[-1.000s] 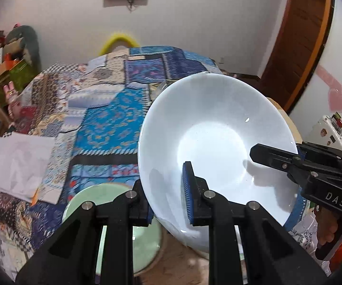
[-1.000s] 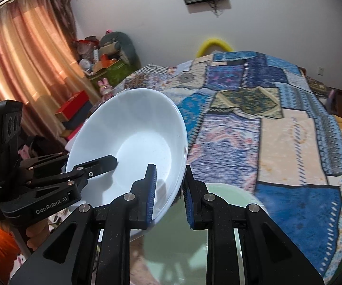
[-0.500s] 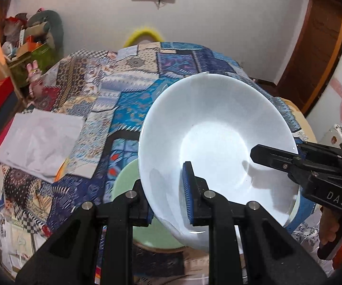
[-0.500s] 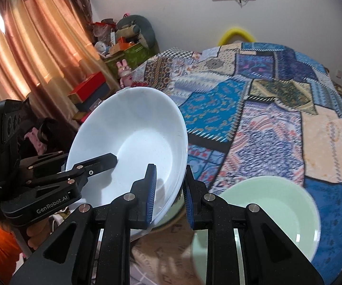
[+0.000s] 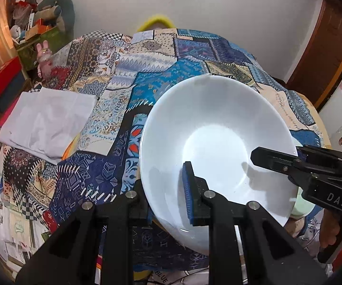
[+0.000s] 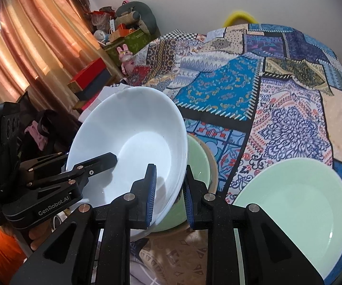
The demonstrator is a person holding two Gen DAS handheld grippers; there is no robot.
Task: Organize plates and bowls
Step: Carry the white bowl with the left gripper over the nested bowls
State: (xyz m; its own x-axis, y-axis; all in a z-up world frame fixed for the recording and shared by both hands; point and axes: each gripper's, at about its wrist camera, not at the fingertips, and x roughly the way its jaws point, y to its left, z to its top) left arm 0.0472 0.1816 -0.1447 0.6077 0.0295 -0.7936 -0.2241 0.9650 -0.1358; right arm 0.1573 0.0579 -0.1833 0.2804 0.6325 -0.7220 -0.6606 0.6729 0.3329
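Note:
A large white bowl (image 5: 218,123) hangs tilted above the patchwork cloth, held by both grippers at its rim. My left gripper (image 5: 163,197) is shut on the near rim, its blue pad inside the bowl and the other finger behind the wall. My right gripper (image 6: 169,197) is shut on the bowl's (image 6: 133,142) right rim. Each view shows the other gripper reaching in: the right gripper (image 5: 256,156) from the right, the left gripper (image 6: 110,160) from the left. Beneath the white bowl sits a green bowl (image 6: 196,163), and a green plate (image 6: 294,204) lies to the right of it.
A patchwork cloth (image 6: 278,109) covers the surface. A folded white cloth (image 5: 45,118) lies at its left side. Boxes, soft toys and a curtain (image 6: 28,47) crowd the far left. A wooden door (image 5: 325,54) stands at the right. A hand (image 5: 328,232) grips the right tool.
Both grippers have carried the white bowl leftwards and lower over the cloth. The green plate has slid from under the bowl towards the right of the views.

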